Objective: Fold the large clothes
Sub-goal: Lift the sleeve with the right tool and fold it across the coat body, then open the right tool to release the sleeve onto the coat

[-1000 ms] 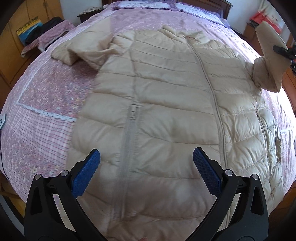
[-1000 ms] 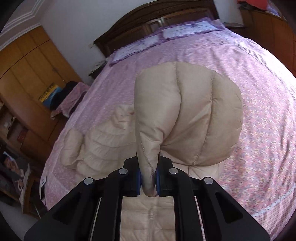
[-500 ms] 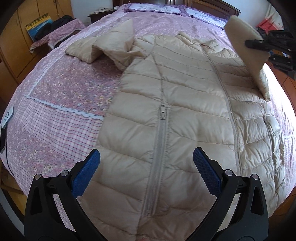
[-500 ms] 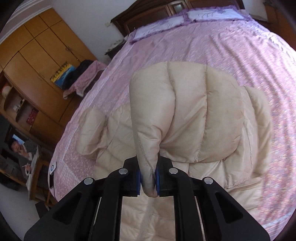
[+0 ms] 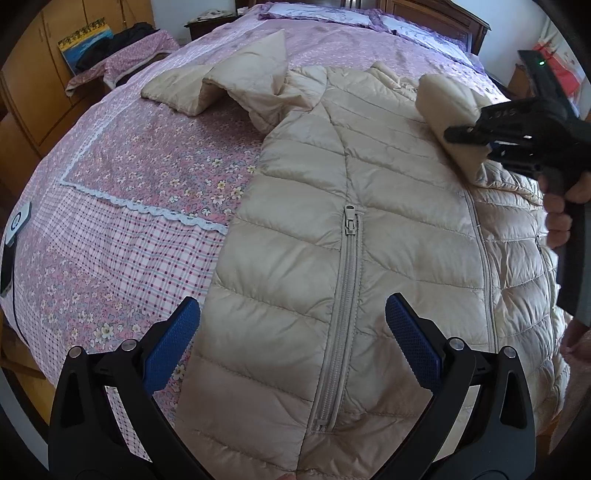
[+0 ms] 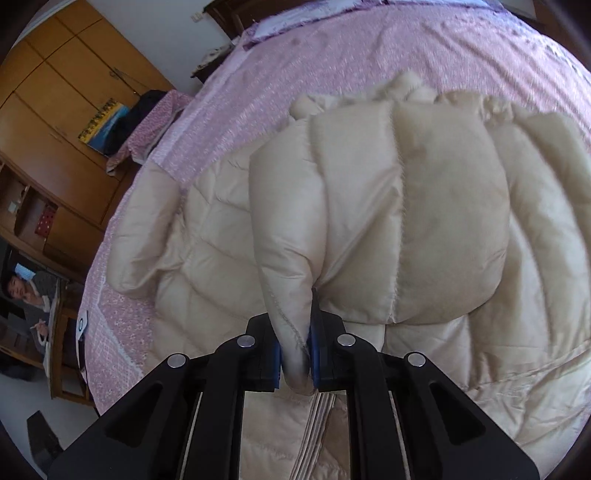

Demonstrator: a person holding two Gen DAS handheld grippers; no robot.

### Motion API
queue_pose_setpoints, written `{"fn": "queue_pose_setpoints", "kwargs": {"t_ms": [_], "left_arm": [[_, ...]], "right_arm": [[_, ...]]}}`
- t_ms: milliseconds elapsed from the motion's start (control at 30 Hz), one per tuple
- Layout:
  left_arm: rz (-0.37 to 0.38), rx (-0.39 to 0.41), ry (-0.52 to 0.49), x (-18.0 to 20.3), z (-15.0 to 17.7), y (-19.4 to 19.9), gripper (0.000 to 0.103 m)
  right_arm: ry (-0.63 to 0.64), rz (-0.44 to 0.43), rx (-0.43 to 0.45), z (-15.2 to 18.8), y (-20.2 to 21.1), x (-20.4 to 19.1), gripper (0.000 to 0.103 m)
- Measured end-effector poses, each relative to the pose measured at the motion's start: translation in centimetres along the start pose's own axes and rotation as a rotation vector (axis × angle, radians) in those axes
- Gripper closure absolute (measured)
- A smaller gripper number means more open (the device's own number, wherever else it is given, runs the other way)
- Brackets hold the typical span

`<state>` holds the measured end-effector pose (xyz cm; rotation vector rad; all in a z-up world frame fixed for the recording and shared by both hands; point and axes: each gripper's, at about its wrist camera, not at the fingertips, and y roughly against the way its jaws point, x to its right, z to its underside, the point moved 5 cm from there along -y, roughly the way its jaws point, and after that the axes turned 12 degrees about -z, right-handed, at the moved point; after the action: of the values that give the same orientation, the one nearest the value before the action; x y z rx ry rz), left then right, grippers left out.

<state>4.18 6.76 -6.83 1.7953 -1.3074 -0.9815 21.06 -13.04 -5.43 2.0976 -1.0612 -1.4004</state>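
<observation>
A beige quilted puffer jacket (image 5: 354, 229) lies spread front-up on the pink bed (image 5: 140, 173), zips showing. Its left sleeve (image 5: 207, 85) lies crumpled on the bedspread at the far left. My right gripper (image 6: 295, 363) is shut on the cuff of the right sleeve (image 6: 406, 206), which hangs folded over the jacket's chest; in the left wrist view that gripper (image 5: 484, 147) holds the sleeve (image 5: 450, 110) low over the jacket's upper right. My left gripper (image 5: 291, 332) stands open above the jacket's lower hem with nothing between its blue pads (image 5: 410, 336).
Wooden wardrobes (image 6: 55, 96) line the left wall, with a chair of clothes (image 5: 125, 55) beside the bed. Pillows (image 5: 325, 11) and a dark headboard are at the far end. A small white device (image 5: 16, 225) lies at the bed's left edge. A person's hand (image 5: 565, 206) grips the right tool.
The right gripper has carried the sleeve down and leftward over the jacket's chest. The left gripper has shifted left along the hem, staying open.
</observation>
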Motion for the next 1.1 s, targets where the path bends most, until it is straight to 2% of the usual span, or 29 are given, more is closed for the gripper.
{"fn": "queue_pose_setpoints", "kwargs": {"t_ms": [100,267,400,467,667,867,1100], "left_arm": [[0.000,0.000,-0.003,-0.1,-0.1,-0.2,0.003],[0.000,0.006,0.000,-0.2,-0.3,0.1,0.003],[0.003,0.015,-0.006,-0.2,-0.5,0.5,0.003],[0.003,0.025,-0.018,0.0,-0.6,0.9,0.003],[0.033,0.044,-0.048,1.3,-1.9,1.8,0.003],[0.051,0.104,-0.109,3.8,-4.0,3.3,0.003],[0.083,0.180,-0.167,7.8,-6.9,4.4,0.003]], "right_arm": [[-0.007,0.014,-0.011,0.2,-0.7,0.3,0.084],[0.020,-0.029,0.000,0.5,-0.5,-0.7,0.039],[0.039,-0.022,0.011,0.9,1.0,-1.8,0.036],[0.051,-0.028,0.030,1.1,2.4,-2.4,0.031],[0.086,0.009,0.096,2.1,7.4,-2.7,0.025],[0.082,0.130,0.188,4.3,12.1,0.2,0.021],[-0.057,0.204,0.232,7.7,14.7,5.7,0.021]]}}
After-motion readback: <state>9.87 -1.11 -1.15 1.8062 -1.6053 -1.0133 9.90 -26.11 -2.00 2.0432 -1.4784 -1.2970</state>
